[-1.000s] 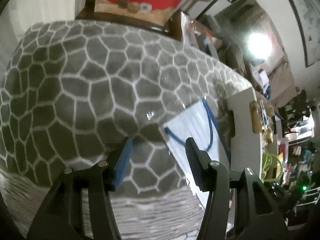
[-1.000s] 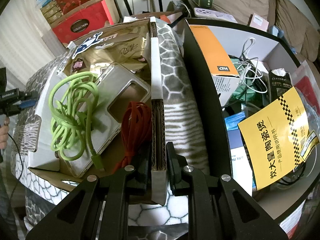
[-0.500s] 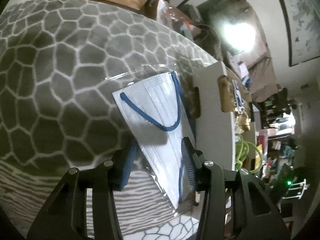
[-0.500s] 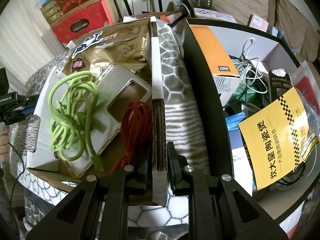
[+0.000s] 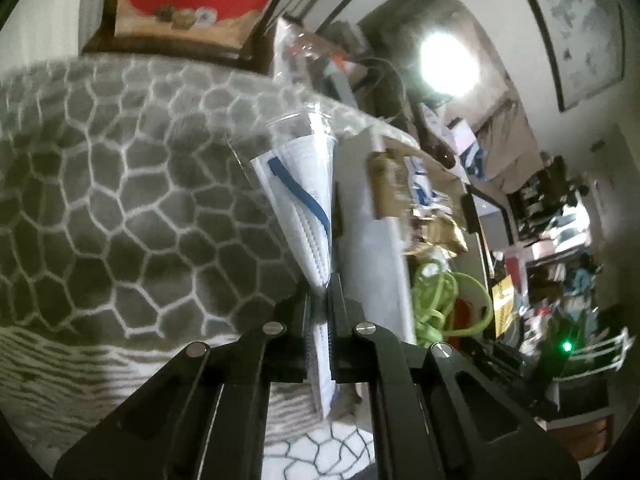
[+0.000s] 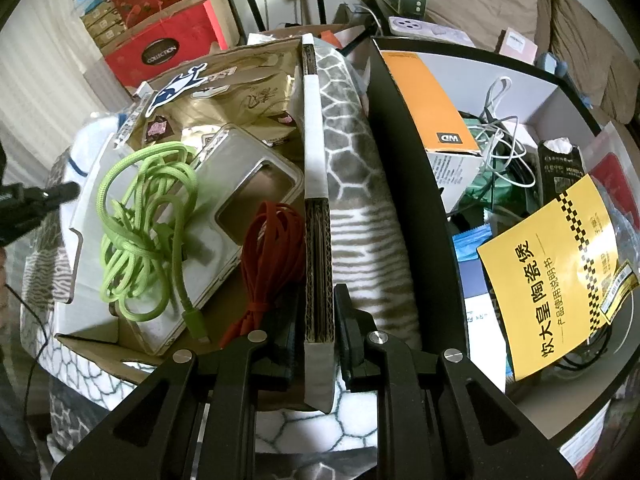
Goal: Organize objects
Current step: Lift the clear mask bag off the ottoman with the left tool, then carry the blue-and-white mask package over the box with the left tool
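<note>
My left gripper [image 5: 322,292] is shut on a white face mask [image 5: 296,184] with blue ear loops, sealed in clear plastic. The mask stands on edge above the grey blanket [image 5: 120,200], right beside the outer wall of the cardboard box [image 5: 372,240]. My right gripper [image 6: 318,320] is shut on the taped cardboard wall [image 6: 316,160] of that box. Inside the box lie a green cable [image 6: 136,220], a red cable [image 6: 276,248], a clear phone case [image 6: 248,184] and gold packets [image 6: 224,92]. The left gripper [image 6: 36,200] shows at the box's far left side in the right wrist view.
A black-walled bin [image 6: 404,152] to the right holds an orange box [image 6: 432,96], white cables [image 6: 500,136] and a yellow leaflet [image 6: 560,276]. Red cartons [image 6: 160,44] are stacked behind the box. A strip of blanket runs between box and bin.
The left gripper closed on the mask, lifted it off the blanket and turned it on edge beside the box. The right gripper and the box wall stayed as they were.
</note>
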